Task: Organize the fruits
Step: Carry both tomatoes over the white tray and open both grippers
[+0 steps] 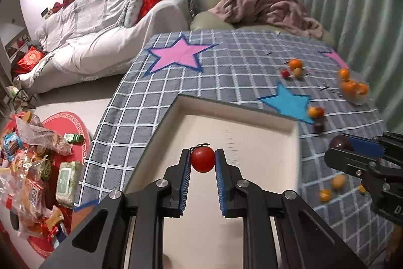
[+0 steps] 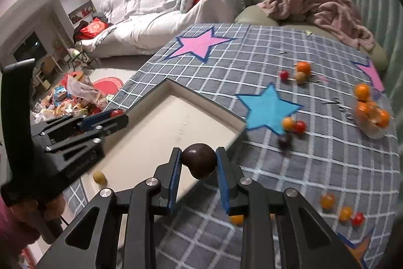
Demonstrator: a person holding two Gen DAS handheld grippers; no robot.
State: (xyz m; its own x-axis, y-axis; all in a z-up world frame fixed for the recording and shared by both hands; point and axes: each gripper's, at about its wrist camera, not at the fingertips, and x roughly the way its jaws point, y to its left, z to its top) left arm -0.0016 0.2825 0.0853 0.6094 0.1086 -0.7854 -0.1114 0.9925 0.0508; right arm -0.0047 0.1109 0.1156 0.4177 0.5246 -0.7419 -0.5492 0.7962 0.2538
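Checked grey tablecloth [image 1: 226, 62] with a cream tray [image 1: 234, 105]; left gripper [image 1: 202, 163] pinches a red tomato [image 1: 202, 159] above it, right gripper [image 2: 199, 163] clamps a dark brown fruit [image 2: 199, 159] at the tray's corner

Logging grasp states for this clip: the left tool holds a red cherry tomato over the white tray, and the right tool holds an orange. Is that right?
One detail is off. The right tool grips a dark brown, nearly black round fruit, not an orange, as the right wrist view shows. The rest stands: the left tool holds a red cherry tomato over the white tray.
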